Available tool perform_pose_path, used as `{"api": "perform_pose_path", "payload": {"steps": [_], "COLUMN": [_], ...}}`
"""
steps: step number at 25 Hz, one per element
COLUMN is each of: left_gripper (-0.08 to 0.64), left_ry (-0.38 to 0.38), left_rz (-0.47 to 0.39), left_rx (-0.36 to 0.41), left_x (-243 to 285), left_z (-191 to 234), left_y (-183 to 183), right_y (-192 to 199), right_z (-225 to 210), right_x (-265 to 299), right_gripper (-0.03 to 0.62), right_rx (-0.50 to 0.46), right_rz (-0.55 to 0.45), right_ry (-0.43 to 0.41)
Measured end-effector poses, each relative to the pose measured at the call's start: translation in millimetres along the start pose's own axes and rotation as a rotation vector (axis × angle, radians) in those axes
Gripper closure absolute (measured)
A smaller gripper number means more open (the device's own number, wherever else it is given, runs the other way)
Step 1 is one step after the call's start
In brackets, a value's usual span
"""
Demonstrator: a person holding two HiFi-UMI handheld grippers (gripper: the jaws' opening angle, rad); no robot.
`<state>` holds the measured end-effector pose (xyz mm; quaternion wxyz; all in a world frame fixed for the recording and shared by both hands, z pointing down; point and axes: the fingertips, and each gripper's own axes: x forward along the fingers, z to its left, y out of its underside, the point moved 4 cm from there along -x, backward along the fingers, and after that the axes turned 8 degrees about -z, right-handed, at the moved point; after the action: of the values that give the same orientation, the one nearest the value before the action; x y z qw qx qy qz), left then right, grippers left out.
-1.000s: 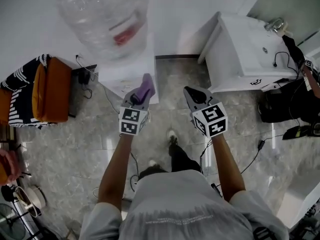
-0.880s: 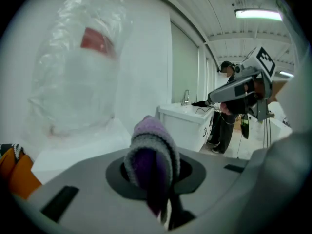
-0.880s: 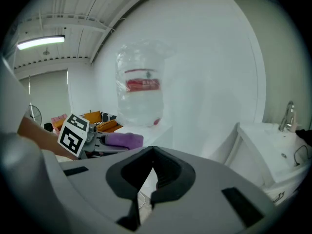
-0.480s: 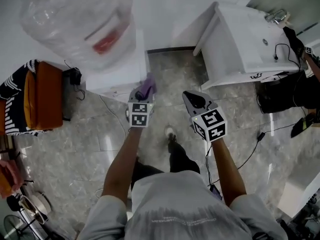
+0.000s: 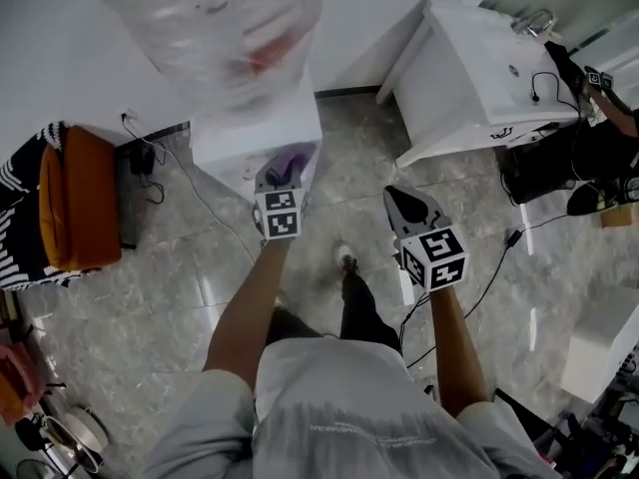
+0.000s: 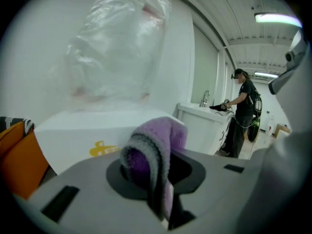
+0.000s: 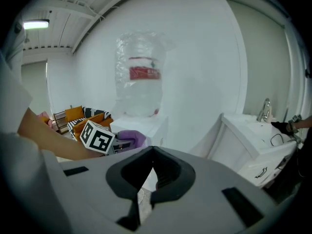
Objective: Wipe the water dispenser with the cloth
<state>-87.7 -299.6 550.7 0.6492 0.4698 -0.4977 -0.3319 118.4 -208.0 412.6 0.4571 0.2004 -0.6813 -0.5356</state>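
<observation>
**Room and Surroundings**

The floor (image 5: 150,267) is glossy grey marble-pattern tile, and the walls (image 5: 60,48) are plain white. A white sink cabinet (image 5: 469,88) with a faucet (image 5: 534,20) stands at right. An orange armchair (image 5: 80,198) with striped fabric stands at left. A black cable (image 5: 489,272) lies on the floor. A tube light (image 6: 275,17) is ceiling-mounted.

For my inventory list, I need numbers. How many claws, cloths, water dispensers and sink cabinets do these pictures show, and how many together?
Claws: 2 (left claw, right claw)
Cloths: 1 (purple cloth, in the left claw)
Water dispensers: 1 (white water dispenser)
Sink cabinets: 1 (white sink cabinet)
Total: 5
</observation>
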Motion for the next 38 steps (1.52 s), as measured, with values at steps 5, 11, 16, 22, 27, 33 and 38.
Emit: {"api": "perform_pose_path", "payload": {"steps": [5,11,16,22,27,33,38], "left_gripper": [0.480,0.480,0.480,0.480,0.480,0.480,0.480], "left_ry": [-0.034,-0.127,-0.159,-0.111,-0.081,-0.057,-0.072], "left_rz": [-0.014,-0.002,-0.004,0.002,0.009,0.059,0.094], "left_rx": [0.022,0.006,0.010,0.020,0.013,-0.002,-0.062], "left_x": [-24.3,-62.7,-92.7,-105.2,-91.5,-67.0,-52.0], "left_z": [44.6,113.8,155.1,180.0,192.0,191.4,188.6], "left_y": [6.4,17.4,12.3,11.6,14.8,41.1,75.6], "right_y": [-0.6,-9.6,-23.5,-21.7,3.3,35.0,61.7], "right_z": [32.5,82.3,117.3,150.8,155.2,150.9,148.1], "right_x": [5.3,28.6,45.7,59.3,78.1,103.6,118.1], "right_gripper": [0.578,0.578,0.578,0.578,0.578,0.578,0.578], "right_rx": [0.012,0.020,0.028,0.044,0.044,0.047,0.014], "right_rz": [-0.013,-0.030,-0.053,-0.056,-0.013,0.015,0.030], "right_ry": [0.028,-0.022,-0.064,-0.093,-0.092,-0.103,-0.116]}}
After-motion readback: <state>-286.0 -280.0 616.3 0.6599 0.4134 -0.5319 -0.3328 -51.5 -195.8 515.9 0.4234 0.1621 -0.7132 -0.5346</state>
